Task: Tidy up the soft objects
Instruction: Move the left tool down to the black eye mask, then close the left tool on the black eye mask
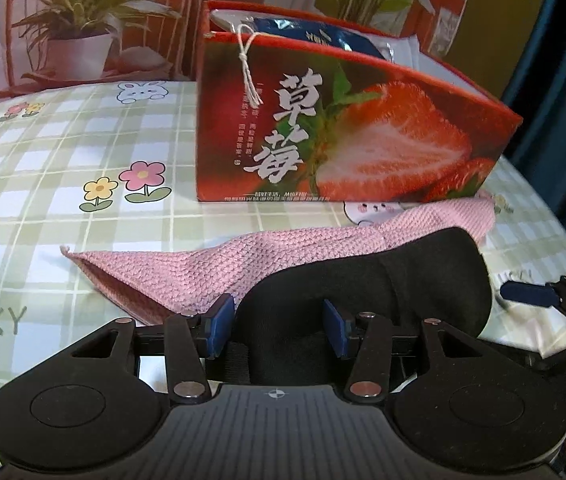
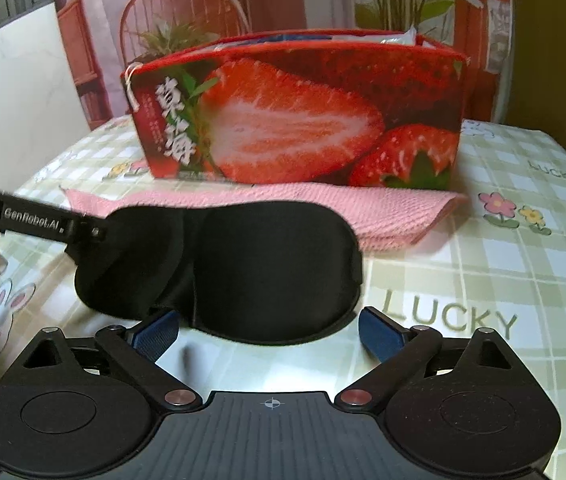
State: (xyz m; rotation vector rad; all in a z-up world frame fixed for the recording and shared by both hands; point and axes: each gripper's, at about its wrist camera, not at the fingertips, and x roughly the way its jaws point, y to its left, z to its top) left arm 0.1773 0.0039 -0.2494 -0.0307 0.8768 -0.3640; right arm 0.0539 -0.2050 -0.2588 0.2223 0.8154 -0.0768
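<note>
A black padded eye mask lies across a pink knitted cloth on the checked tablecloth. In the left wrist view, my left gripper is shut on the mask's near end, which fills the gap between the blue pads. From the right wrist view the mask is seen broadside, with the left gripper's finger on its left end. My right gripper stands open, pads wide apart, the mask's near edge just ahead of them. The pink cloth shows behind the mask.
A red strawberry-printed box stands just behind the cloth, open-topped, holding a blue packet and white items. The same box fills the middle of the right wrist view. A potted plant stands at the back left. Table edge runs along the right.
</note>
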